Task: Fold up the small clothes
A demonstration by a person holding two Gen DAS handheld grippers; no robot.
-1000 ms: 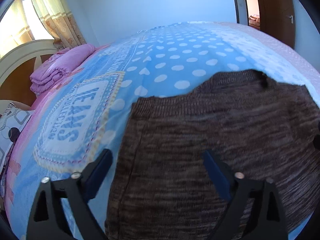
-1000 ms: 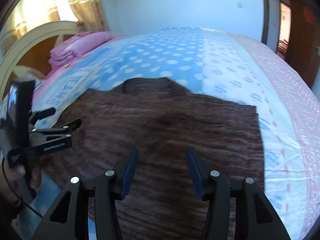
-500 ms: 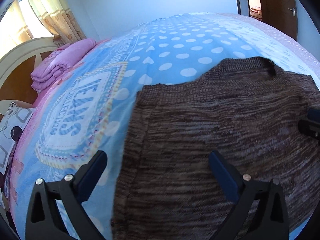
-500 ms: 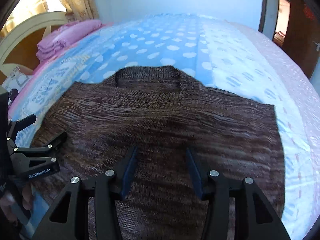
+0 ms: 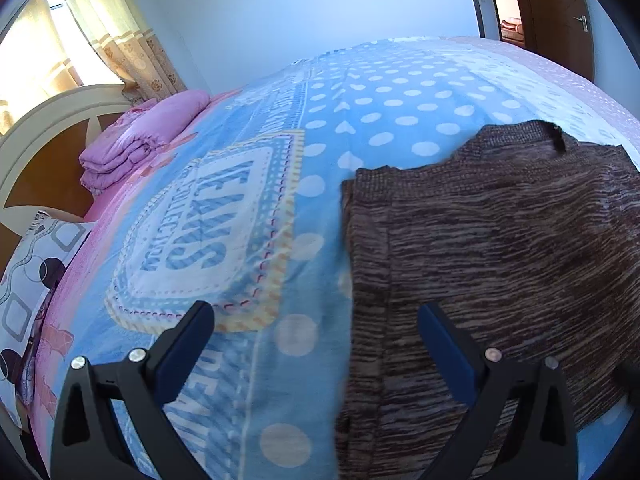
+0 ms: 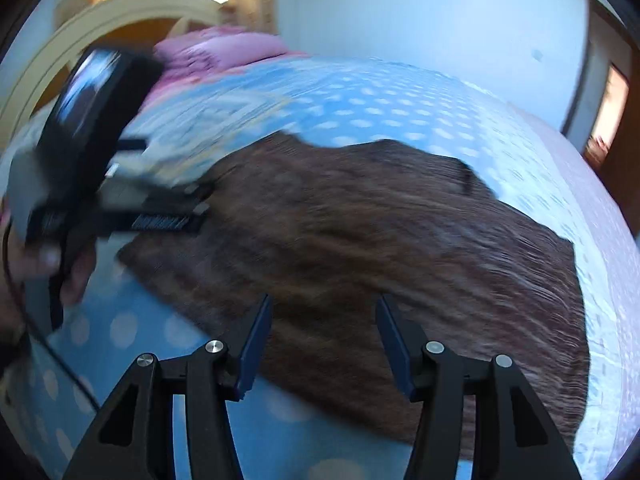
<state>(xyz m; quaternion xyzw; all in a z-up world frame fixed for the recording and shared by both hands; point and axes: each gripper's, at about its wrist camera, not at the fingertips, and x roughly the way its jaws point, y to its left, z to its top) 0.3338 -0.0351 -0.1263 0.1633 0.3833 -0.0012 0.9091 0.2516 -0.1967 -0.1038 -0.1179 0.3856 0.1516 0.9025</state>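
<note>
A brown knitted sweater [image 5: 500, 248] lies flat on the blue dotted bedspread [image 5: 360, 112], its neckline towards the far side. My left gripper [image 5: 316, 320] is open and empty above the sweater's left edge, one finger over the bedspread, the other over the knit. In the right wrist view the sweater [image 6: 380, 248] fills the middle. My right gripper [image 6: 322, 320] is open and empty above its near hem. The left gripper [image 6: 168, 216] also shows there, blurred, at the sweater's left side.
A folded pink blanket [image 5: 140, 136] lies by the cream headboard [image 5: 48, 120] at the far left. A patterned pillow [image 5: 28, 272] sits at the left edge. A curtained window [image 5: 60, 40] is behind. A brown door [image 5: 560, 12] stands at the far right.
My left gripper has shifted left, so the sweater's left edge now lies between its fingers. My right gripper has pulled back towards the near hem and swung, blurring its view.
</note>
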